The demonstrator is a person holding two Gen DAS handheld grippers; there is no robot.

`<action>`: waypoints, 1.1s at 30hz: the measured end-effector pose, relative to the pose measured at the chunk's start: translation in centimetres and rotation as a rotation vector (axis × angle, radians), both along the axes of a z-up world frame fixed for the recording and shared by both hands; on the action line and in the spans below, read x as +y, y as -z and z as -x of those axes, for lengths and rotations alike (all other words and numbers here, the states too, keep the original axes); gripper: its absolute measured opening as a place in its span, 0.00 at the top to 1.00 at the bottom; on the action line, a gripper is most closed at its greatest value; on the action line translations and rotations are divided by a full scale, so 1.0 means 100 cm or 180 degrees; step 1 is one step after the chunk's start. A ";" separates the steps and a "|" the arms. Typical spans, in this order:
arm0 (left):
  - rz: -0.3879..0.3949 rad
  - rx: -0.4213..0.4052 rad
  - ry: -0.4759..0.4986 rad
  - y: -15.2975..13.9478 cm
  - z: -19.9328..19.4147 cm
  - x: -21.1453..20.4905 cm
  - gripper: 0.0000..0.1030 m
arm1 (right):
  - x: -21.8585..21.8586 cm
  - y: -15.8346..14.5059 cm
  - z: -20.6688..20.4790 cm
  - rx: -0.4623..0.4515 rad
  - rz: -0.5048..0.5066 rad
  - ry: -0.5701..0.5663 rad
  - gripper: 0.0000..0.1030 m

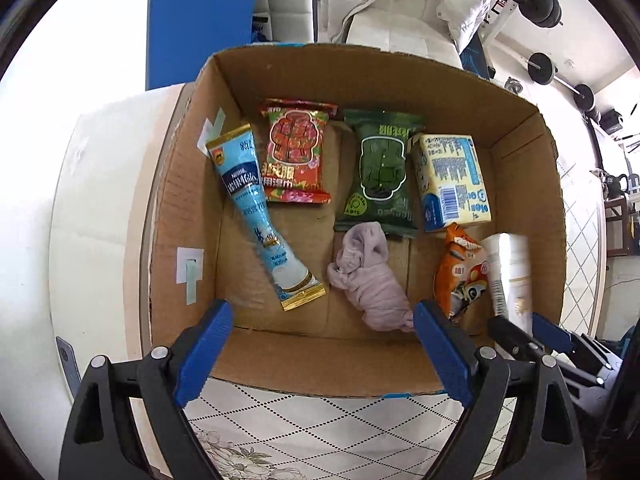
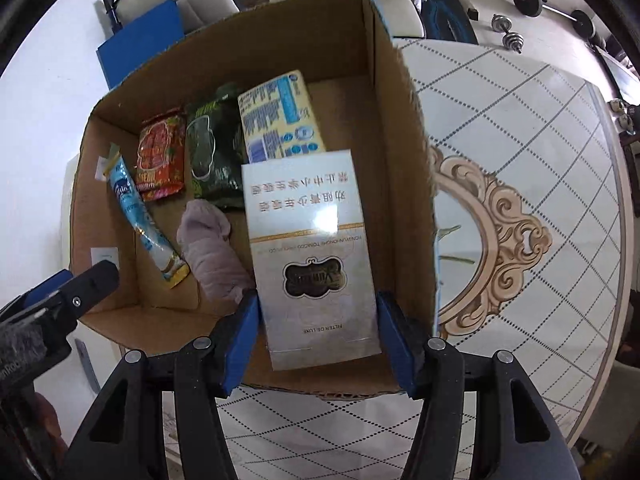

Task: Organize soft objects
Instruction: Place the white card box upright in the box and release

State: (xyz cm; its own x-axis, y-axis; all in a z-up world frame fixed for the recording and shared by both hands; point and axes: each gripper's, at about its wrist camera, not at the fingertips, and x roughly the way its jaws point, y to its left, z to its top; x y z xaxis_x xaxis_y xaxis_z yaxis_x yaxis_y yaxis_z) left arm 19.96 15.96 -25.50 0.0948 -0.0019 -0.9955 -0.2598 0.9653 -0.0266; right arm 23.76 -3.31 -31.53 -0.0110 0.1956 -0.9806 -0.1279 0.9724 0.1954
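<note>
Patterned table (image 2: 520, 140) | left tongs (image 1: 324, 344) apart, bare | right tongs (image 2: 318, 334) clamp white carton (image 2: 312, 248) over box (image 2: 404, 160)

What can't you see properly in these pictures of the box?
- Orange snack packet: left wrist view, its right side hidden by the white cigarette carton; right wrist view, wholly hidden under that carton.
- Yellow-and-blue tissue pack: right wrist view, near end covered by the carton.
- Right gripper: in the left wrist view, mostly cut off behind the left gripper.
- Brown cardboard box: printing on packets too small to read.
</note>
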 end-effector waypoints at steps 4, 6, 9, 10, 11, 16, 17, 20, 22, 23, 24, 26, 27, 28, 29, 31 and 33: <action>0.0010 0.0010 0.0026 0.000 0.002 -0.001 0.10 | 0.001 -0.003 0.005 0.0020 -0.0031 -0.0008 0.28; 0.0024 0.0009 0.0038 0.000 0.002 -0.002 0.10 | 0.001 -0.007 0.007 -0.0022 -0.0017 -0.0022 0.27; 0.0023 -0.0015 0.0034 -0.004 0.005 -0.002 0.10 | 0.002 -0.014 0.009 -0.0072 0.0064 -0.0043 0.21; 0.0024 -0.0024 0.0034 -0.006 0.006 -0.002 0.10 | 0.002 -0.016 0.009 -0.0106 0.0118 -0.0061 0.16; 0.0033 -0.0029 0.0034 -0.008 0.008 -0.002 0.10 | 0.002 -0.020 0.010 -0.0135 0.0135 -0.0071 0.15; 0.0017 -0.0090 0.0025 -0.018 0.017 -0.001 0.10 | 0.005 -0.036 0.011 -0.0254 0.0298 -0.0114 0.05; 0.0003 -0.0101 0.0025 -0.021 0.019 -0.001 0.10 | 0.006 -0.041 0.011 -0.0316 0.0345 -0.0116 0.05; -0.0038 -0.0148 0.0036 -0.029 0.024 -0.001 0.10 | 0.004 -0.051 0.009 -0.0374 0.0389 -0.0103 0.05; -0.0068 -0.0192 0.0031 -0.035 0.027 -0.001 0.10 | 0.004 -0.057 0.007 -0.0397 0.0388 -0.0106 0.05; -0.0084 -0.0208 0.0026 -0.037 0.028 0.000 0.10 | 0.003 -0.060 0.007 -0.0401 0.0400 -0.0110 0.05; -0.0097 -0.0224 0.0017 -0.040 0.030 0.000 0.10 | 0.003 -0.062 0.007 -0.0401 0.0402 -0.0116 0.05; -0.0103 -0.0251 0.0003 -0.046 0.032 0.000 0.10 | 0.003 -0.067 0.010 -0.0409 0.0383 -0.0126 0.05; -0.0108 -0.0270 0.0000 -0.049 0.034 0.000 0.10 | 0.003 -0.070 0.011 -0.0420 0.0387 -0.0136 0.05; -0.0116 -0.0292 0.0005 -0.053 0.035 -0.001 0.10 | 0.003 -0.074 0.013 -0.0433 0.0387 -0.0142 0.05; -0.0131 -0.0313 0.0010 -0.057 0.037 -0.002 0.10 | 0.003 -0.077 0.015 -0.0444 0.0374 -0.0149 0.05; -0.0145 -0.0345 0.0022 -0.064 0.040 -0.004 0.10 | 0.001 -0.085 0.020 -0.0470 0.0365 -0.0156 0.05; -0.0158 -0.0386 0.0032 -0.075 0.047 -0.007 0.10 | -0.002 -0.097 0.027 -0.0524 0.0340 -0.0159 0.05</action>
State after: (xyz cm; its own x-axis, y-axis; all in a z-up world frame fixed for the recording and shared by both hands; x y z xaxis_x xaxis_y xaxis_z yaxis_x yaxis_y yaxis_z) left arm 15.28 15.28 -18.02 0.2146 0.0454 -0.9756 -0.2479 0.9687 -0.0095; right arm 21.09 -3.47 -21.80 0.1442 0.0935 -0.9851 -0.1983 0.9781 0.0638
